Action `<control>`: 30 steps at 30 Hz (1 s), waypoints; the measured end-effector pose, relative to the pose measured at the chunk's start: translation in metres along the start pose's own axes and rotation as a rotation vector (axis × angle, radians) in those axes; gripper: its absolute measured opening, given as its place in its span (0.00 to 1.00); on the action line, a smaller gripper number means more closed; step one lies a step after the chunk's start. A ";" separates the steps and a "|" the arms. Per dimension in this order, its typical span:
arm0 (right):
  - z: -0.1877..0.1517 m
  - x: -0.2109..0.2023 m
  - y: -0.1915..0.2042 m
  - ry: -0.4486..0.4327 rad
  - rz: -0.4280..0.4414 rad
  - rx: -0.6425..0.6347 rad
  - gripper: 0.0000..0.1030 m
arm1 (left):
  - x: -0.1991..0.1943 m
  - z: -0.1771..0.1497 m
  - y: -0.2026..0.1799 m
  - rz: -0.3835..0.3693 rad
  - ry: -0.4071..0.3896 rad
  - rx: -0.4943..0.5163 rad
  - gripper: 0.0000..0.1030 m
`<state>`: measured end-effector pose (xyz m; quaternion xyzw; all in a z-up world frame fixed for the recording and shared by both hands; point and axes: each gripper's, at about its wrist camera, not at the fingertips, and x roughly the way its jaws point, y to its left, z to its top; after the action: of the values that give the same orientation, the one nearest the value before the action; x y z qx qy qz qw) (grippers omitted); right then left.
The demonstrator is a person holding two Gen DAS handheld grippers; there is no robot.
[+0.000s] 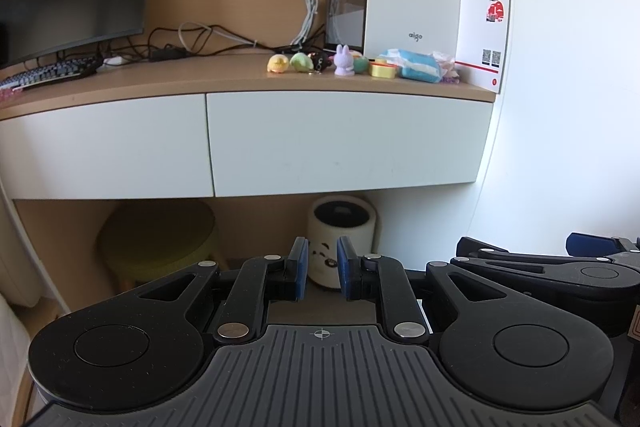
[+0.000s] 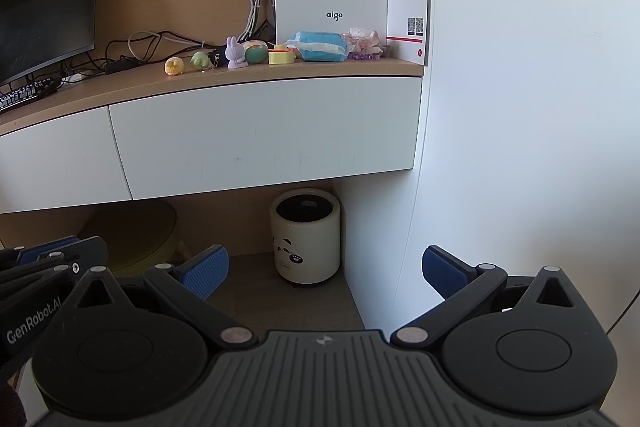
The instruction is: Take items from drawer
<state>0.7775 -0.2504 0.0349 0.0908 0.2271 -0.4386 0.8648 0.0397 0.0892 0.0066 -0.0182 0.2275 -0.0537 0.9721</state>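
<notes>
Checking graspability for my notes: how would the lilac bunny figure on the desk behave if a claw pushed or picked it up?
The bunny stands upright on a small base, taller than wide, so a push near the ears would probably tip it. It looks moulded and stiff, likely light. Its rounded body may slip between flat pads.

White drawer (image 1: 344,139), lilac rabbit figure (image 1: 343,61), blue-padded fingers (image 2: 205,273)

My right claw (image 2: 325,273) hangs wide apart and empty before the closed white drawer (image 2: 264,135) under the worktop (image 2: 120,87).
</notes>
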 end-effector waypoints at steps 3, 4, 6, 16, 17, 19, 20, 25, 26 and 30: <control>0.000 0.000 0.000 0.002 0.000 0.000 1.00 | 0.000 0.000 0.000 0.000 0.000 0.001 0.17; -0.001 0.000 0.000 0.003 0.000 0.001 1.00 | 0.000 0.000 0.000 0.000 0.000 0.000 0.17; -0.001 0.000 0.000 0.004 0.000 0.000 1.00 | 0.000 0.000 0.000 -0.001 0.001 0.000 0.17; -0.002 0.001 0.000 0.007 0.001 0.002 1.00 | -0.001 0.001 0.000 -0.001 0.001 0.001 0.17; -0.002 0.001 0.000 0.006 0.002 0.001 1.00 | -0.001 0.002 0.000 0.000 0.001 0.000 0.17; -0.002 0.001 0.000 0.006 0.002 0.001 1.00 | -0.001 0.002 0.000 0.000 0.001 0.000 0.17; -0.002 0.001 0.000 0.006 0.002 0.001 1.00 | -0.001 0.002 0.000 0.000 0.001 0.000 0.17; -0.002 0.001 0.000 0.007 0.003 0.001 1.00 | -0.001 0.002 0.000 -0.001 0.001 0.000 0.17; -0.002 0.001 0.000 0.007 0.003 0.002 1.00 | -0.001 0.002 0.000 -0.001 0.001 0.000 0.17; -0.002 0.000 0.001 0.009 0.004 0.002 1.00 | -0.001 0.001 0.000 -0.002 0.003 -0.001 0.17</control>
<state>0.7779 -0.2490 0.0330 0.0939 0.2303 -0.4365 0.8646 0.0390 0.0893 0.0077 -0.0189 0.2289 -0.0545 0.9718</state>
